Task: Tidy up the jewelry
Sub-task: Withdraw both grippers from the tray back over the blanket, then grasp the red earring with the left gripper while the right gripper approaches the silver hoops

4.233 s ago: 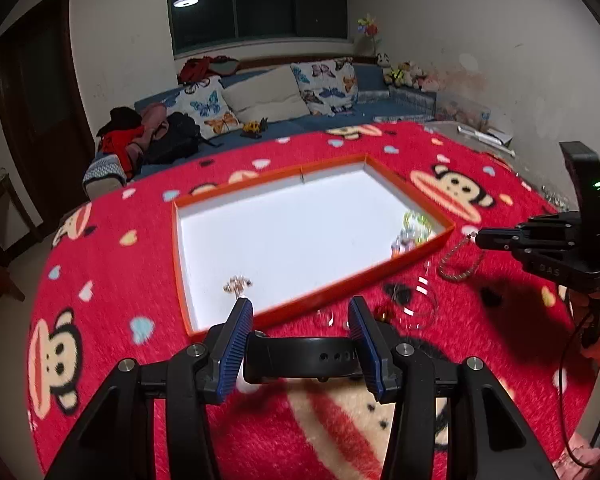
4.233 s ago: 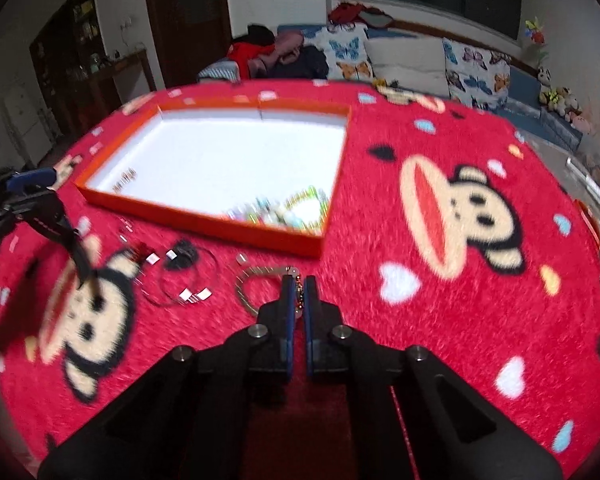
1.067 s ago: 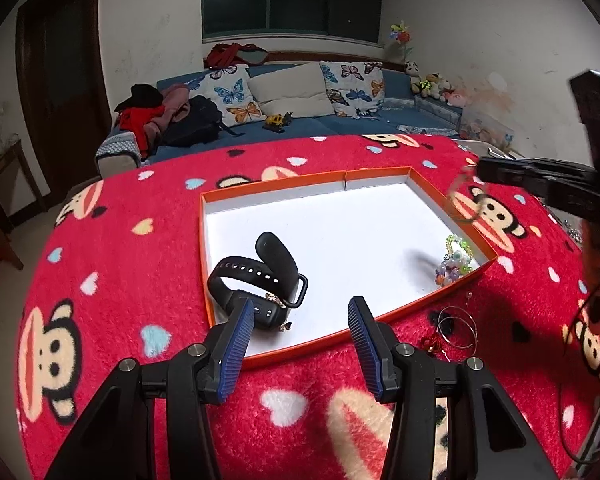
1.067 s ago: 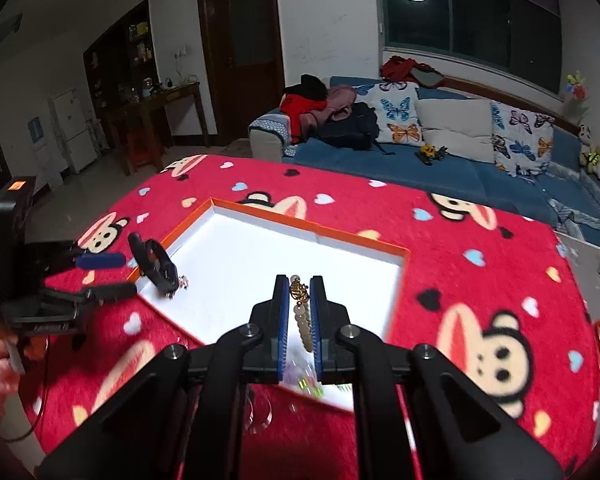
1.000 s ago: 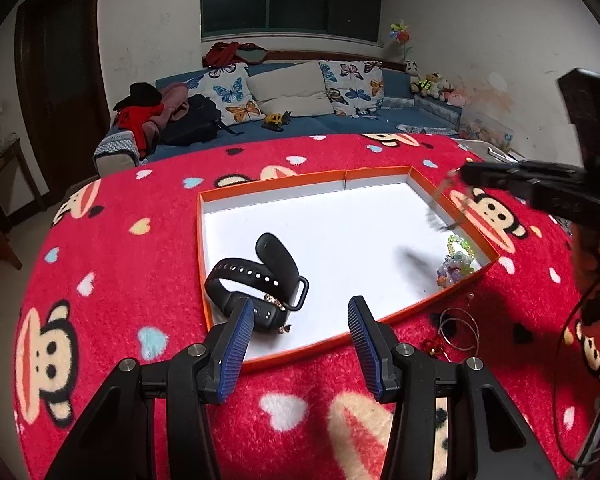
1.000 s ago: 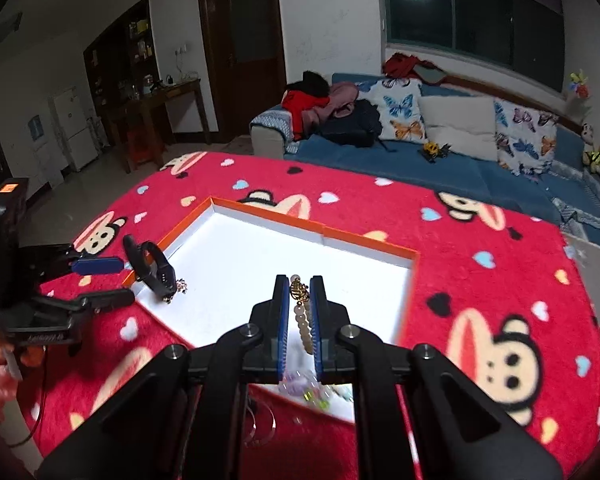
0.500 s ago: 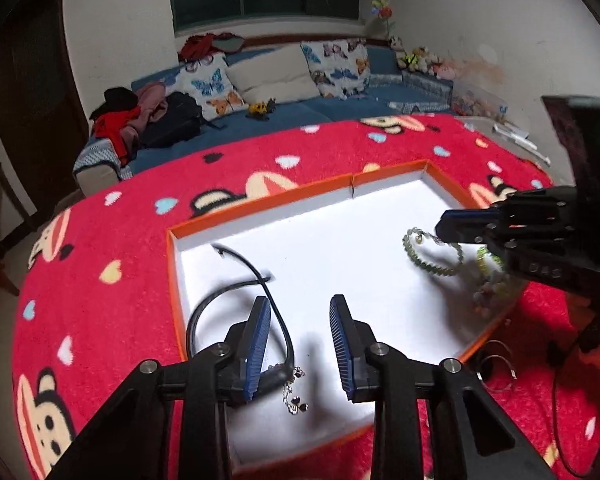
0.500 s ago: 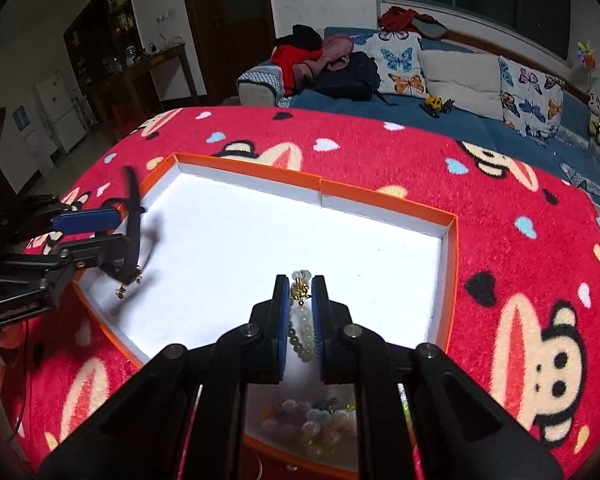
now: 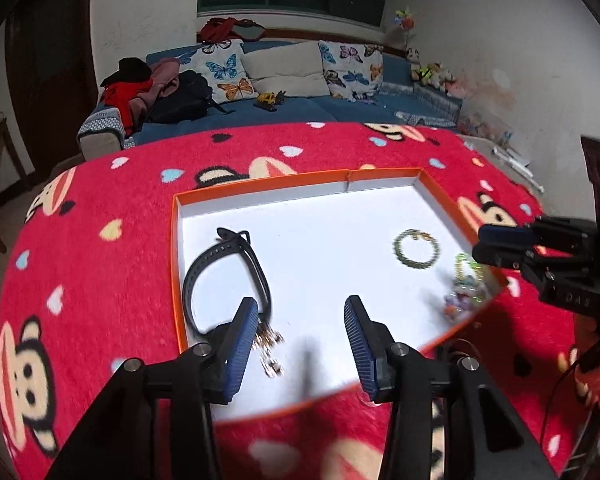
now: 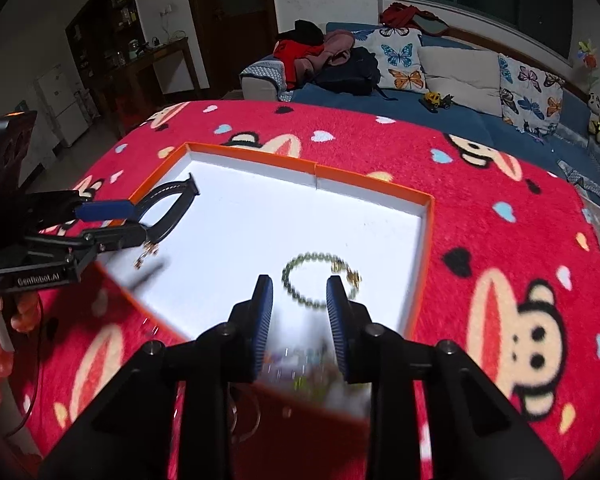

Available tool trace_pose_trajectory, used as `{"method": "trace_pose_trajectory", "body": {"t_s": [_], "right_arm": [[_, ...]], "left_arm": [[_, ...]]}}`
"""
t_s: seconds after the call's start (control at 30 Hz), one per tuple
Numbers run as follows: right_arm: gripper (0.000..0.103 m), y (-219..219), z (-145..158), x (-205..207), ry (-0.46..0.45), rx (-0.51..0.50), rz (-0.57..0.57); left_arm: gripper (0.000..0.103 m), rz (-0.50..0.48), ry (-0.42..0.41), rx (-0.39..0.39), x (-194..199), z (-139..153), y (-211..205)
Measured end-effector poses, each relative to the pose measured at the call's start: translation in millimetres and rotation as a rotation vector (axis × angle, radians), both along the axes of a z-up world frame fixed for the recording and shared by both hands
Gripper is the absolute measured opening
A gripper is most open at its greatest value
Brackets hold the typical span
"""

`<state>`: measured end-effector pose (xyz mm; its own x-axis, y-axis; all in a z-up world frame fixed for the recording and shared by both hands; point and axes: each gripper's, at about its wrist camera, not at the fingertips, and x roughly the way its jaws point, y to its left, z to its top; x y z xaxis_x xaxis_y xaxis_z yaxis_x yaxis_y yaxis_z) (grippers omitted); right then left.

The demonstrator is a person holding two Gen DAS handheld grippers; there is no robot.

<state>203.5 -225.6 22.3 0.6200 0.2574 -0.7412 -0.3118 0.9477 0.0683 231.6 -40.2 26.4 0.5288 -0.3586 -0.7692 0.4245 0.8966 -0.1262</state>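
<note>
Left gripper [image 9: 300, 334] and right gripper [image 10: 299, 300] seen spread apart, nothing grasped. Beaded bracelet [image 10: 320, 284] and black watch strap [image 9: 224, 276] laid flat inside orange-rimmed tray [image 9: 260, 186], well apart.

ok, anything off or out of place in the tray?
Mostly tidy. The black watch band and the green bead bracelet lie flat in the orange tray. A few rings sit outside its near edge, on the blanket.

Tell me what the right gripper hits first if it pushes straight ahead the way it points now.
Most likely the green bead bracelet on the white tray floor. The open right gripper frames it between its fingers, though depth is hard to judge.
</note>
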Motion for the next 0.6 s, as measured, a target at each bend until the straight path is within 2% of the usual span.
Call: {"method": "trace_pose_trajectory", "body": {"t_s": [0.13, 0.33, 0.47, 0.6], "right_arm": [[0.029, -2, 1, -30, 0.012, 0.004, 0.021], [0.043, 12, -18, -69, 0.051, -0.013, 0.087], [0.047, 28, -35, -80, 0.065, -0.043, 0.138], [0.047, 26, -43, -83, 0.087, -0.017, 0.134]], "left_arm": [[0.049, -0.012, -0.008, -0.016, -28, 6, 2], [0.049, -0.034, -0.023, 0.003, -74, 1, -3], [0.049, -0.06, -0.014, -0.003, -93, -10, -9], [0.049, -0.13, -0.028, 0.017, -102, -16, -29]]}}
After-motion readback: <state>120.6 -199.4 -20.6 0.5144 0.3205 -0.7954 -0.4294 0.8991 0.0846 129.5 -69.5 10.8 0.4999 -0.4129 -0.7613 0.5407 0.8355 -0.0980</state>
